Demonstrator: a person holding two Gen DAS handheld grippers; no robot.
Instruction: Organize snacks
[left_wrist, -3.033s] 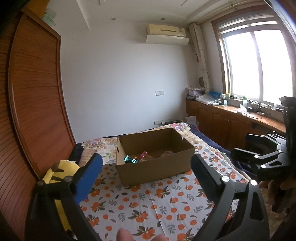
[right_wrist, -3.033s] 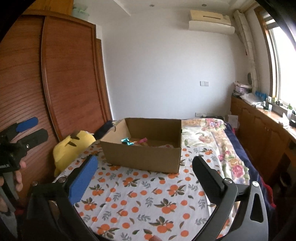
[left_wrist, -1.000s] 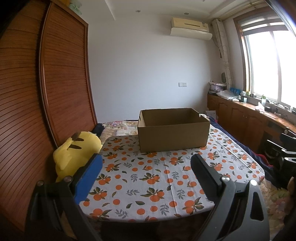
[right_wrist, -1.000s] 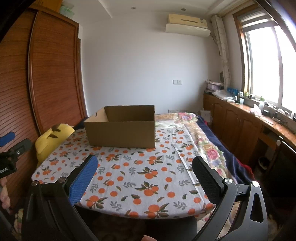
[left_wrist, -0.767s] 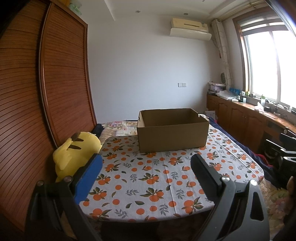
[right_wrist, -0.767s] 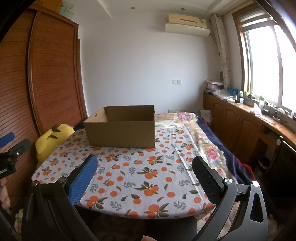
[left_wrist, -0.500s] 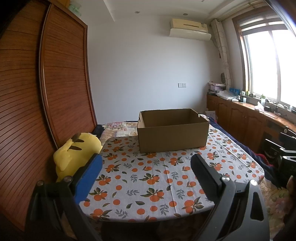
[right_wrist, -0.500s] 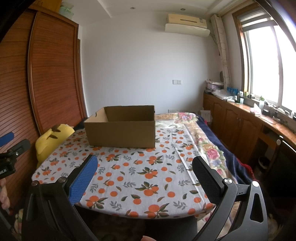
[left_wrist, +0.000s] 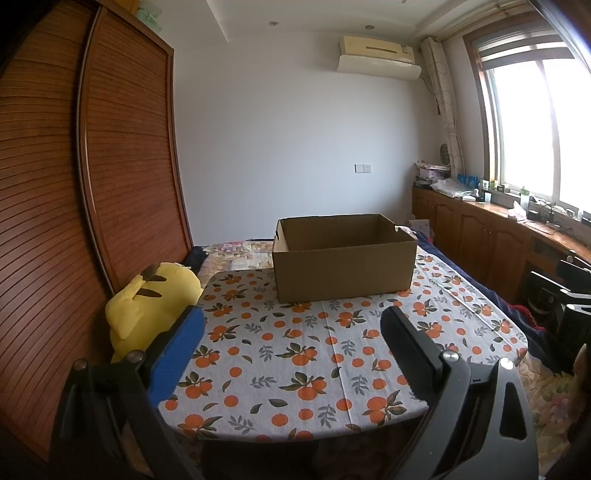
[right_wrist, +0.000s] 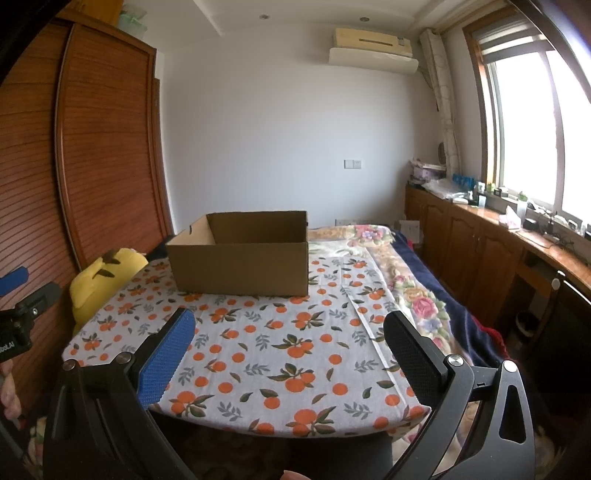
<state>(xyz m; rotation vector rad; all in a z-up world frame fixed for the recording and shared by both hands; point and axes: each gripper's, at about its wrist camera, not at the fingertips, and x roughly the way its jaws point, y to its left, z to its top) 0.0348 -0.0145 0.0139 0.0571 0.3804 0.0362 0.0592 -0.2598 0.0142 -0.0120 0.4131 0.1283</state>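
The left hand-held gripper (left_wrist: 291, 339) is spread wide and holds nothing above the orange-print bench (left_wrist: 303, 354); the right hand-held gripper (right_wrist: 288, 339) is spread and holds nothing too. The cardboard box (left_wrist: 343, 258) stands at the bench's far end, its contents hidden by its walls. Only the right wrist view shows the flowered bed (right_wrist: 417, 295) beside the bench; the left shows more of the yellow plush toy (left_wrist: 147, 302).

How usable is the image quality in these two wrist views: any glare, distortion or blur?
Left wrist view: the window is blown out white, the wardrobe bows from fisheye distortion, and the cardboard box is sharp. Right wrist view: the same window glare and bowed edges, the orange-print cloth evenly lit and in focus; no motion blur in either.
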